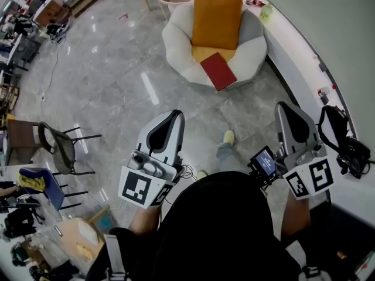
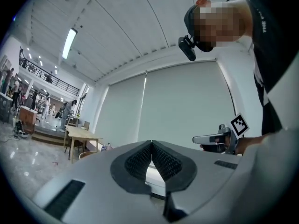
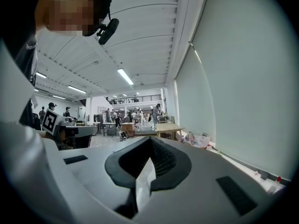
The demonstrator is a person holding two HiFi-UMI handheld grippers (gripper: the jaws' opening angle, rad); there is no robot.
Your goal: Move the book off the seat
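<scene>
red book (image 1: 218, 71) on white seat (image 1: 176, 45), orange cushion (image 1: 217, 17) behind; chair (image 1: 58, 148) off left.

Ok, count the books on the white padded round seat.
1: a red rectangular book lies at the white padded seat's front edge, below the upright orange cushion. Others may be hidden behind that cushion.

Bright, even indoor light comes from ceiling strip lamps (image 3: 125, 76) and pale window blinds (image 2: 187, 111). The polished floor (image 1: 105, 57) carries white glare streaks, with thin shadows under the chair (image 1: 61, 148) at the left. Both gripper views bend strongly and darken to black at the corners; their nearest foreground looks soft
</scene>
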